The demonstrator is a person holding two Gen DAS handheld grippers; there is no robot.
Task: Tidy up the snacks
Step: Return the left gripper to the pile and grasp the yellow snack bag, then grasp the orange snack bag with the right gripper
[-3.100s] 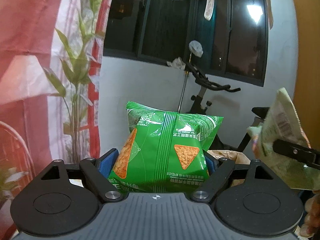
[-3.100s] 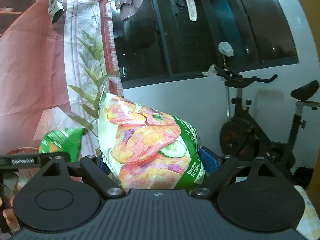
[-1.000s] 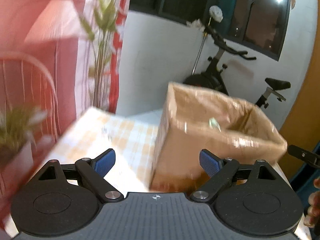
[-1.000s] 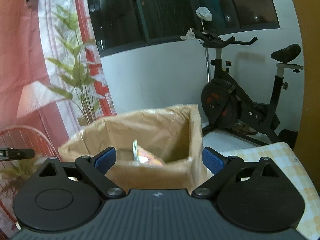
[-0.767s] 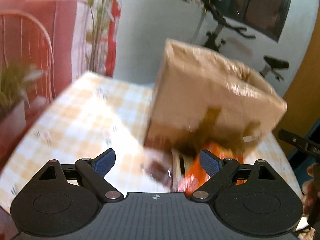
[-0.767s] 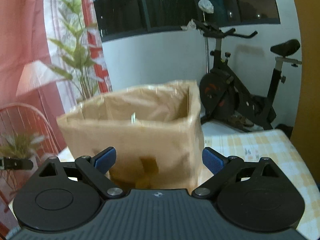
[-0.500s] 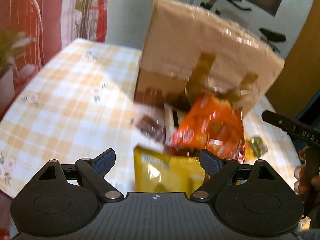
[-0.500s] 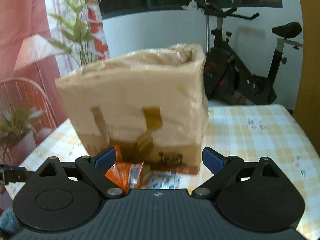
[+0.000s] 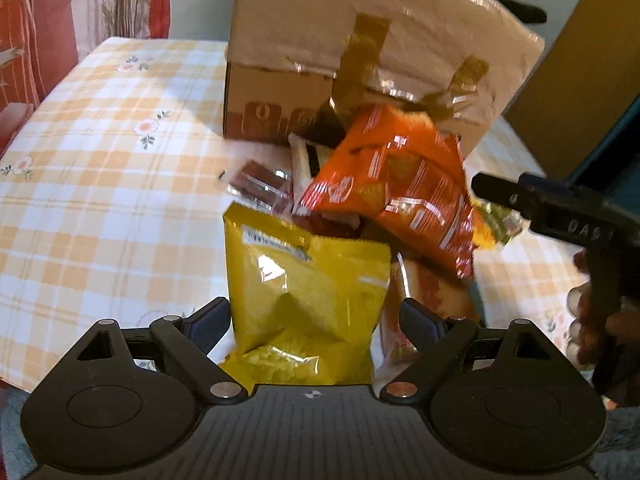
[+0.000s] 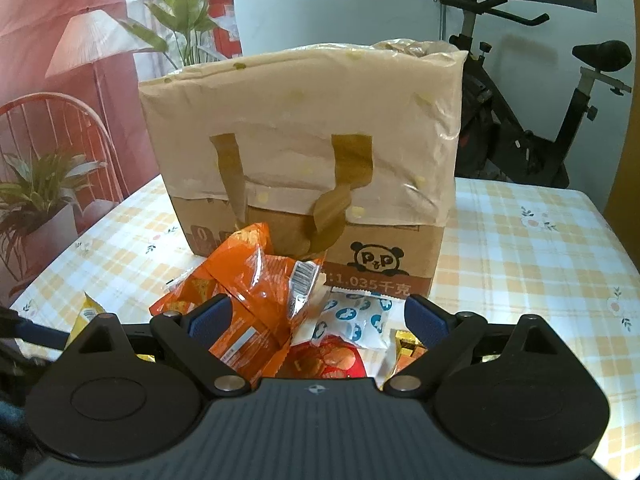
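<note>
A tall cardboard box (image 9: 360, 60) lined with plastic stands on the checked table; it also shows in the right wrist view (image 10: 312, 152). A pile of snacks lies in front of it. My left gripper (image 9: 314, 316) is open, with a yellow bag (image 9: 304, 292) lying between its fingers. An orange chip bag (image 9: 396, 192) lies behind it, beside small dark brown packets (image 9: 260, 188). My right gripper (image 10: 316, 316) is open above the orange bag (image 10: 244, 284), a white-and-blue packet (image 10: 356, 320) and a red packet (image 10: 328, 360). The right gripper also shows at the right of the left wrist view (image 9: 560, 216).
The table (image 9: 100, 160) carries an orange-checked cloth. A potted plant (image 10: 32, 192) and a red wire chair (image 10: 56, 128) stand to the left, an exercise bike (image 10: 520, 120) behind the box. Small gold packets (image 10: 408, 344) lie at the pile's right.
Both grippers let go of the green and pink chip bags at the box, then dropped down to the snack pile in front of it. Both are empty and open.
</note>
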